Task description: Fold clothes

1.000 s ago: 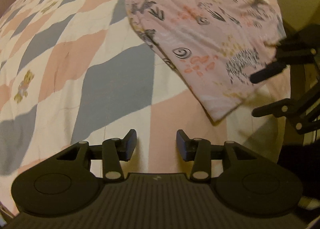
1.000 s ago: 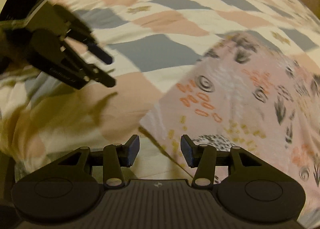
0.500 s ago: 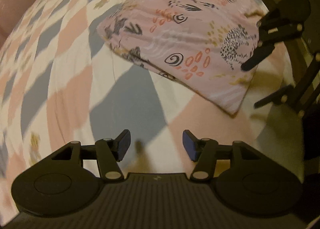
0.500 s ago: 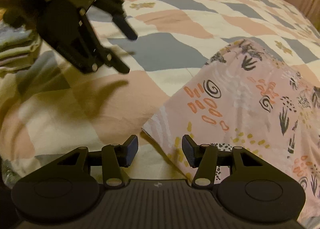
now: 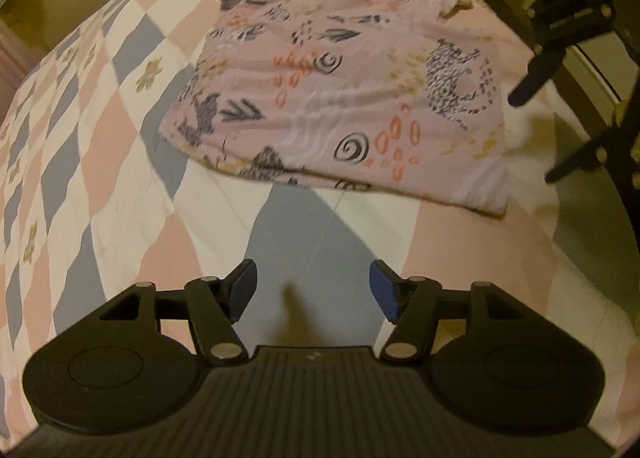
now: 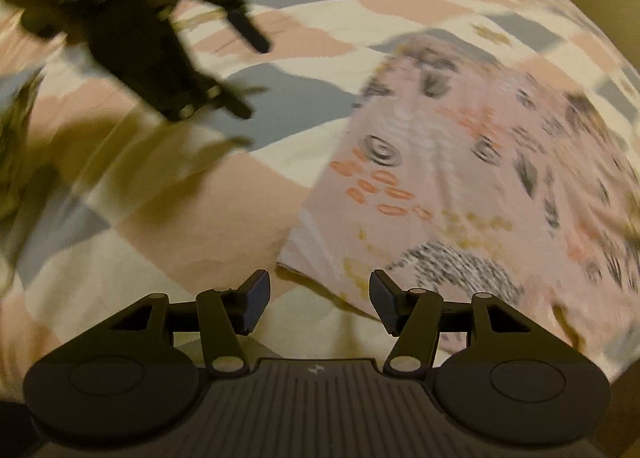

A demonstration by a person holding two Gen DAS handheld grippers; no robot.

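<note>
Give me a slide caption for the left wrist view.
Open left gripper hovers over checkered quilt, facing folded pink patterned garment; open right gripper beside its far corner.

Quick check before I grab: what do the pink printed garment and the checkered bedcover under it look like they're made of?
Pink printed garment: looks like thin, soft woven or knit fabric, matte; it lies flat with a crisp folded edge and fine ripples. Checkered bedcover: appears to be a quilted cotton-like textile, matte, with stitch lines crossing the patches. Exact fibres can't be told. Both hand-held grippers (left, right) are open.
</note>
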